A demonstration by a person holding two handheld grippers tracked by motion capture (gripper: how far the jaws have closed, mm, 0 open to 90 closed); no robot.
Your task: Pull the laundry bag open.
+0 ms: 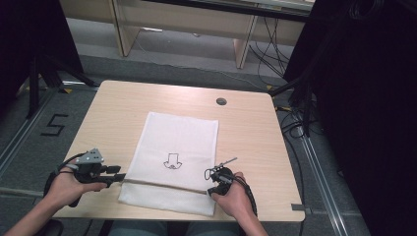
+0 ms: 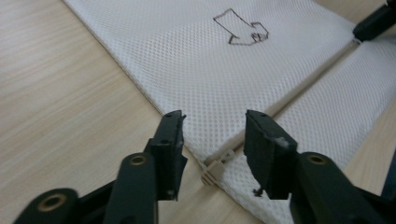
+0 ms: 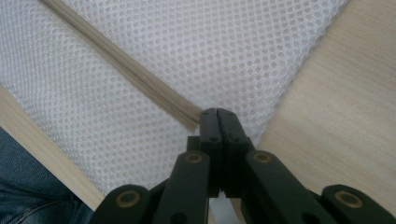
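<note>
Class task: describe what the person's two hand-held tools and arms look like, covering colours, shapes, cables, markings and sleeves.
Both tools are black. The left tool carries a grey three-cornered plate on top, and a black cable loops from it. The right tool trails black cables too. Up close, each jaw is a black ribbed block on a linkage with brass-coloured rivets. No sleeves show on the forearms.

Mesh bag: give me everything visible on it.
The mesh bag is white, fine-holed netting, rectangular, lying flat on the wooden table. A black outlined arrow drawing sits mid-panel. A beige zipper runs across near the person's edge, its pull at the left end, lying untouched between the open left gripper jaws. The right gripper is shut at the zipper's other end, apparently pinching the fabric there.
</note>
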